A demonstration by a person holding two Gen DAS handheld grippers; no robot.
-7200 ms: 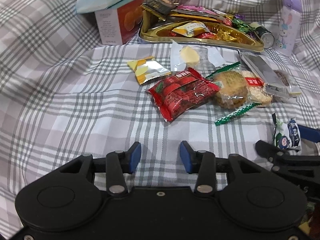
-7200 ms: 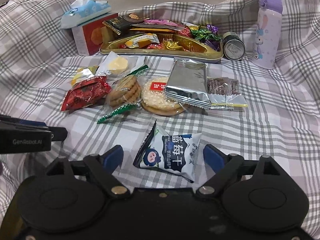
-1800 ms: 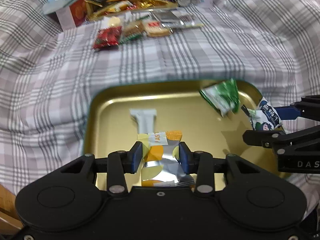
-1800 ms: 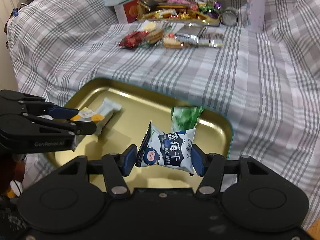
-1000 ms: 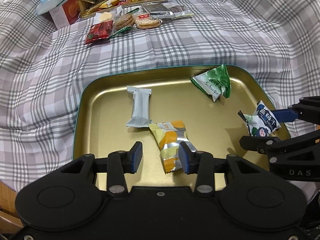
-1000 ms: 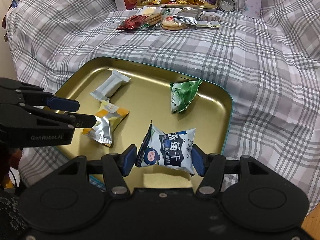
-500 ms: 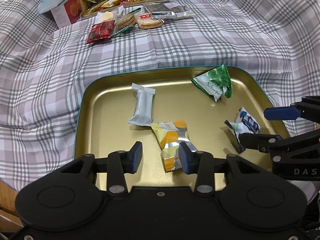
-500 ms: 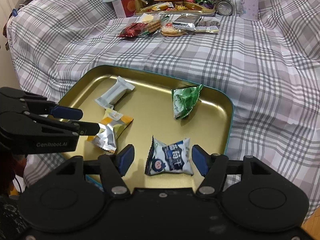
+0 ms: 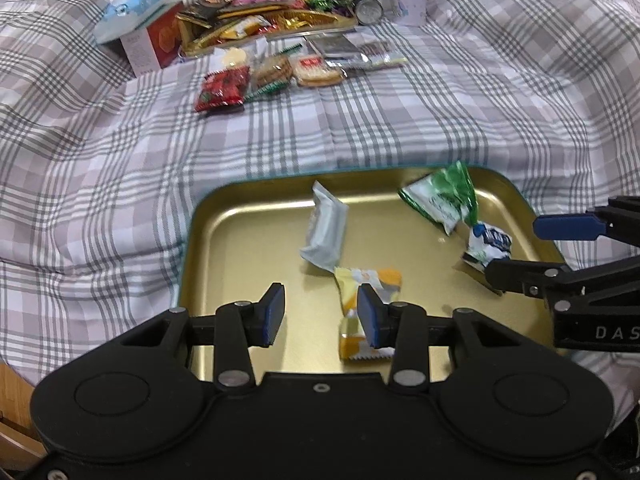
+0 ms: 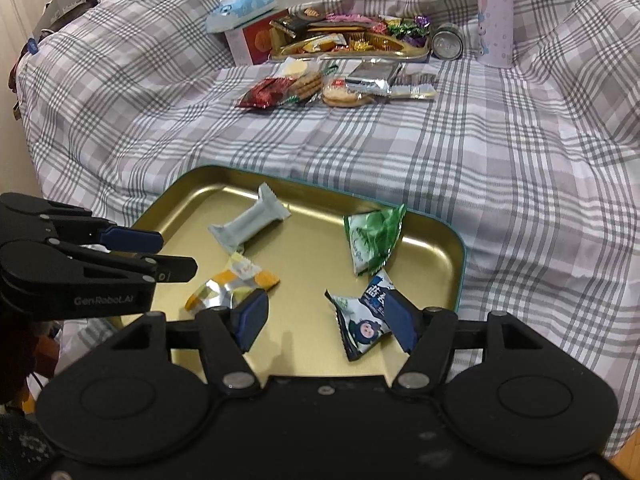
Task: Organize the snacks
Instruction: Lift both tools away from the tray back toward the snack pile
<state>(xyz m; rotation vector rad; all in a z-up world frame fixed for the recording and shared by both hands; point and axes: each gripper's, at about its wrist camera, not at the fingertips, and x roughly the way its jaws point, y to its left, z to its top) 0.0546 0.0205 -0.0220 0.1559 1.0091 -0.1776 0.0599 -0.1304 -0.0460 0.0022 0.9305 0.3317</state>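
Both packets have left the jaws since a moment ago: the orange-and-silver packet (image 9: 362,292) lies in the gold tray (image 9: 248,216) under the empty, parted left hand-held gripper (image 9: 320,314), the blue-and-white packet (image 10: 366,318) beside the green packet (image 10: 372,238) under the right hand-held gripper (image 10: 326,316), also spread and empty. The blue-and-white packet rests near the tray's rim, against one blue pad (image 10: 400,320), so a careless withdrawal could flick it onto the plaid bed (image 10: 500,152).

You see a gold tray (image 10: 448,240) with a thin teal edge on a bed cover (image 10: 500,152) checked in grey, white and pale purple. In the tray lie four packets — a pale grey one (image 10: 250,224), a green and white one (image 10: 374,238), an orange, yellow and silver one (image 10: 230,286), and a white and blue one (image 10: 362,318). Your tongs are black with blue pads (image 10: 252,316).
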